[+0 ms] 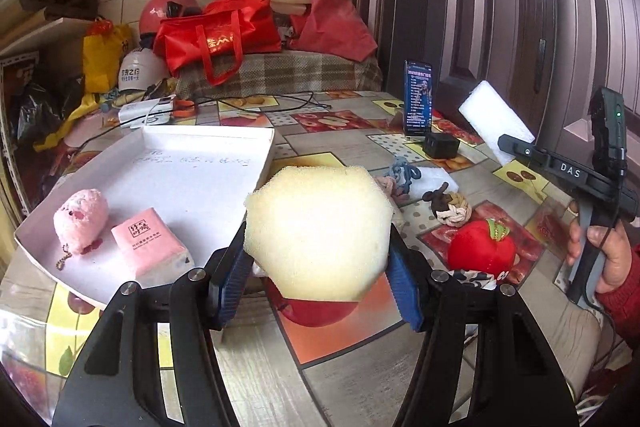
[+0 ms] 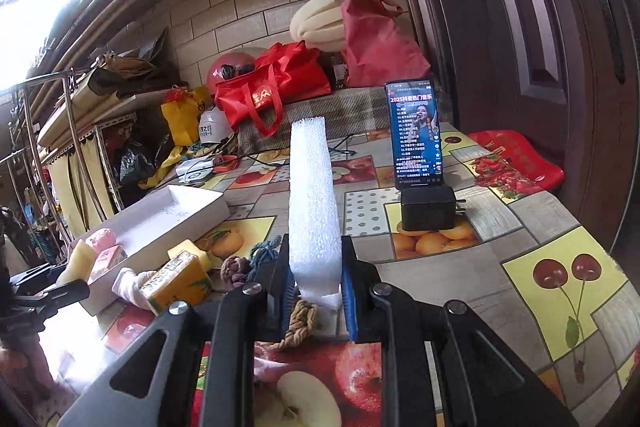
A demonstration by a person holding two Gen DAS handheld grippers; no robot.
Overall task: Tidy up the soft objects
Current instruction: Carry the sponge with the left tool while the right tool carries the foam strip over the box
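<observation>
Your fruit-print table [image 1: 352, 339] holds a white tray [image 1: 208, 155]. Only your right view shows the yellow carton [image 2: 178, 283]. Your left gripper [image 1: 316, 279] clamps the yellow sponge [image 1: 318, 231] beside the tray; your right gripper [image 2: 316, 291] pinches the white foam block [image 2: 312, 203] upright.

On my right gripper's [image 1: 560, 169] black bar I read "DAS" in pale letters. The phone [image 2: 416, 133] standing far right shows "2025" heading a line of Chinese characters, then a numbered list too small to read. The pink tissue pack [image 1: 149, 242] in the near-left tray carries Chinese print I cannot make out, as do the white helmet [image 1: 138, 71] and red bag [image 1: 218, 35] far back.
</observation>
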